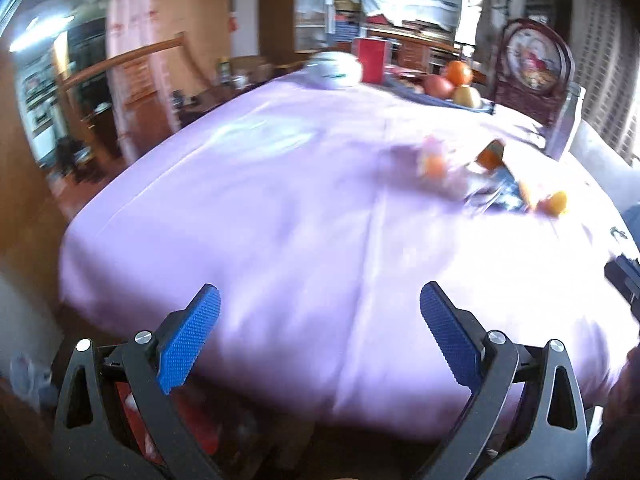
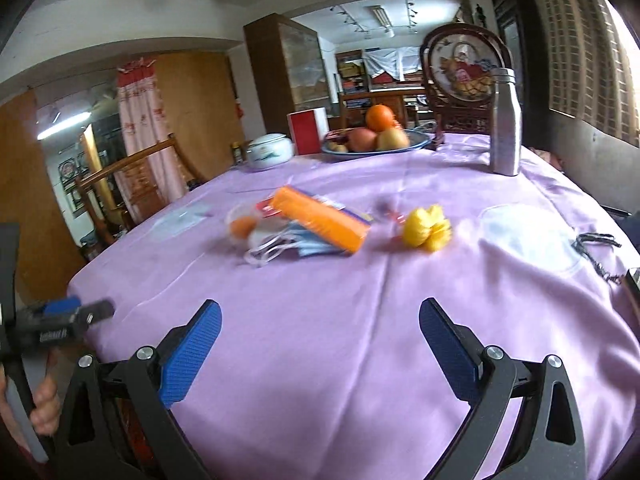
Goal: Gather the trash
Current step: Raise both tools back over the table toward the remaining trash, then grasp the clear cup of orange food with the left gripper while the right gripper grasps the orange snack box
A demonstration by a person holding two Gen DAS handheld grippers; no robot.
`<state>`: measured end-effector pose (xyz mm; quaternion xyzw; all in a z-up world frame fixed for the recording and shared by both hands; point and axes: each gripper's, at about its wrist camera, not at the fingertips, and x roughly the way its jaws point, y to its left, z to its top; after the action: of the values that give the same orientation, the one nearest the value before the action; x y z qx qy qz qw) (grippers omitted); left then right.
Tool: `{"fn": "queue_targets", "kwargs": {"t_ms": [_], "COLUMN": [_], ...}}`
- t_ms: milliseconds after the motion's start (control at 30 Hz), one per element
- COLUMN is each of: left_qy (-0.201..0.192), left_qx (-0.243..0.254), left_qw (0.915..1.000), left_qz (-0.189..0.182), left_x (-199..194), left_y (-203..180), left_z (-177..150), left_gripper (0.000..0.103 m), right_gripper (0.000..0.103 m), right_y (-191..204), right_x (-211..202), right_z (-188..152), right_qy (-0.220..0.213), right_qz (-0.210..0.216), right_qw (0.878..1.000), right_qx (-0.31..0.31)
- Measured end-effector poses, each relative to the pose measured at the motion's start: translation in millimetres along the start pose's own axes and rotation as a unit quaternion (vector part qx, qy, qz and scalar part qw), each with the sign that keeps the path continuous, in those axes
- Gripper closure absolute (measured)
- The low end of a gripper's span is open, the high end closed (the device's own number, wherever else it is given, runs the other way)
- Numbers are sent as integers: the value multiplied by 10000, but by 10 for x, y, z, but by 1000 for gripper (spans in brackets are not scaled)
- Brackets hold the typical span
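Note:
On the purple tablecloth (image 2: 320, 320) lies a trash heap: an orange box wrapper (image 2: 320, 222), blue face masks with white loops (image 2: 288, 246), a clear bag with an orange piece (image 2: 244, 226) and a crumpled yellow wrapper (image 2: 426, 228). In the left wrist view the heap (image 1: 492, 176) is blurred at the right. My left gripper (image 1: 320, 336) is open and empty above the table's near edge; it also shows at the left in the right wrist view (image 2: 76, 312). My right gripper (image 2: 320, 348) is open and empty, short of the heap.
A fruit bowl (image 2: 372, 140), red box (image 2: 308, 130), white lidded pot (image 2: 268, 152), steel bottle (image 2: 506, 120) and framed round picture (image 2: 464, 68) stand at the far side. A dark cord (image 2: 596, 248) lies at the right edge. Wooden chairs (image 2: 132, 184) stand left.

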<state>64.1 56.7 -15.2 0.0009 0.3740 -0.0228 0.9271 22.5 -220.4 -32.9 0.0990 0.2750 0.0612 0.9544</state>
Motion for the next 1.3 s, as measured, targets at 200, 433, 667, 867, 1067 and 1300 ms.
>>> {"fn": "queue_targets", "kwargs": {"t_ms": [200, 433, 667, 867, 1067, 1300], "left_qy": [256, 916, 621, -217, -129, -1], "left_qx": [304, 115, -126, -290, -384, -319], "left_qw": [9988, 9942, 9935, 9980, 9984, 9989], "left_qz": [-278, -557, -948, -519, -396, -337], "left_x": [616, 1297, 1118, 453, 524, 619], "left_y": [-534, -757, -604, -232, -40, 20], "left_z": [661, 1045, 882, 480, 301, 180], "left_gripper": [7, 7, 67, 68, 67, 23], "right_gripper": [6, 6, 6, 6, 6, 6], "right_y": [-295, -529, -688, -451, -151, -85], "right_x": [140, 246, 344, 437, 907, 1499], "right_z": [204, 238, 144, 323, 737, 956], "right_qy": [48, 234, 560, 650, 908, 1377], "right_qz": [7, 558, 992, 843, 1137, 825], "right_qw": [9996, 9935, 9817, 9874, 9824, 9830], "right_qx": [283, 962, 1529, 1174, 1170, 891]}}
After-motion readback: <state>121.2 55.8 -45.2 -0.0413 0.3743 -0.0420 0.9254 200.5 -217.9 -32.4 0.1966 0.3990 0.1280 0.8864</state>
